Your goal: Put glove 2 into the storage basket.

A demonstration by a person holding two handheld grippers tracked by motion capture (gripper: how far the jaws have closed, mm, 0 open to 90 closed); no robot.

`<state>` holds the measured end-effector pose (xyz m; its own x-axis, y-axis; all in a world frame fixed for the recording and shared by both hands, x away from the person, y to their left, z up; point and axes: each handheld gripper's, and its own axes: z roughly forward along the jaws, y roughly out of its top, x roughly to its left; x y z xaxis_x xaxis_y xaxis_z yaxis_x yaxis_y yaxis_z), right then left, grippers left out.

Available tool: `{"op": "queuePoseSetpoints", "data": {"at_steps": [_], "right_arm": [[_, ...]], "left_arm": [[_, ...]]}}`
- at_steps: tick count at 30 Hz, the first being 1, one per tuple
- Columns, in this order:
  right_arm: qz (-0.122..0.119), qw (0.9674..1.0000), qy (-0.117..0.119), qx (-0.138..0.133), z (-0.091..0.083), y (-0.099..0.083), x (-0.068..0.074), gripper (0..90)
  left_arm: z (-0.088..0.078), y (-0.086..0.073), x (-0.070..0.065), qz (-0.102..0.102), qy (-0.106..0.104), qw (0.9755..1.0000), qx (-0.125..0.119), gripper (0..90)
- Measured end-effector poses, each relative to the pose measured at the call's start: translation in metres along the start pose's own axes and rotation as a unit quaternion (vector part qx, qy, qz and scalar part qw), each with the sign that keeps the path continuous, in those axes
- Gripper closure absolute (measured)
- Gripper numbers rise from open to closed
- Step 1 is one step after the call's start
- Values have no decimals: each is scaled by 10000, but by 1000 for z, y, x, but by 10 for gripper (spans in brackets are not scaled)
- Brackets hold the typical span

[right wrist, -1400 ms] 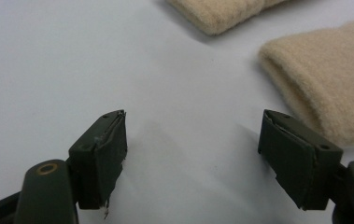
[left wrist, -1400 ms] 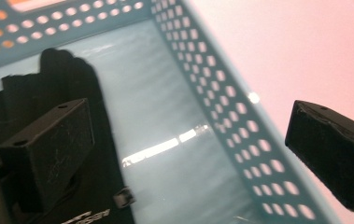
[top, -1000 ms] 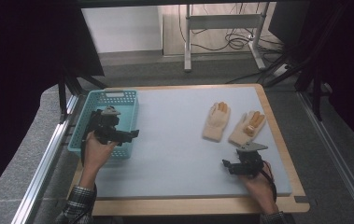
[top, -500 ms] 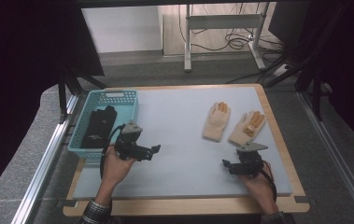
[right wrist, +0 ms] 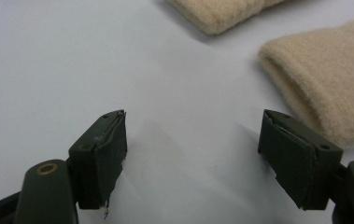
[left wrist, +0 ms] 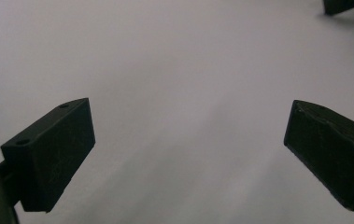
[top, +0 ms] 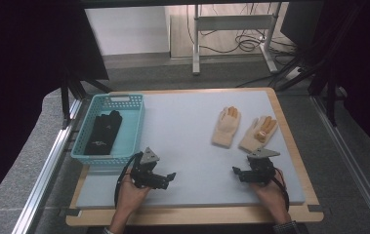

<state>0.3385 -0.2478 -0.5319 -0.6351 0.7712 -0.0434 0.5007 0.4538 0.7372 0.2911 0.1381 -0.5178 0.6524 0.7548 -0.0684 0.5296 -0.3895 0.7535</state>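
Grey mat (top: 192,141) covers the wooden table (top: 295,161). Blue basket (top: 134,127) sits at the mat's left edge; a black glove (top: 103,132) lies flat inside it. Two beige gloves on the right half of the mat: left beige glove (top: 225,126) and right beige glove (top: 258,133), side by side, just apart, fingers pointing away from the person. Left gripper (top: 170,176) rests low over bare mat just right of the basket's near corner; jaws spread wide, nothing between them. Right gripper (top: 235,171) sits near the cuff of the right beige glove; jaws released, gripping nothing, cuff just beside one jaw.
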Motion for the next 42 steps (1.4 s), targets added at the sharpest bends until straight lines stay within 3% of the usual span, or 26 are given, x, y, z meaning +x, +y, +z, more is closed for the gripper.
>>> {"op": "queuePoseSetpoints", "data": {"at_steps": [5, 9, 11, 21, 23, 32, 38, 42], "right_arm": [[4, 10000, 9, 10, 0, 0, 0, 229], [11, 10000, 20, 5, 0, 0, 0, 227], [8, 10000, 20, 5, 0, 0, 0, 226], [33, 10000, 10, -11, -1, 1, 0, 240], [98, 9999, 110, -82, -1, 3, 0, 256], [67, 9995, 169, -240, 1, 31, -7, 351], [193, 9994, 164, -252, 16, 59, -33, 417], [92, 9996, 86, -254, 30, 76, -45, 413]], "left_arm": [[7, -19, 0, -43, 138, 9998, 116, 25], [12, -30, 2, 31, 387, 9984, 418, 31], [11, -33, 4, -127, 278, 9989, 350, 31], [12, -33, 4, -135, 295, 9989, 334, 31], [12, -33, 4, -136, 298, 9989, 327, 31], [12, -33, 4, -114, 302, 9989, 346, 32], [12, -34, 4, -119, 305, 9989, 337, 32], [12, -34, 4, -121, 305, 9989, 335, 32]]}}
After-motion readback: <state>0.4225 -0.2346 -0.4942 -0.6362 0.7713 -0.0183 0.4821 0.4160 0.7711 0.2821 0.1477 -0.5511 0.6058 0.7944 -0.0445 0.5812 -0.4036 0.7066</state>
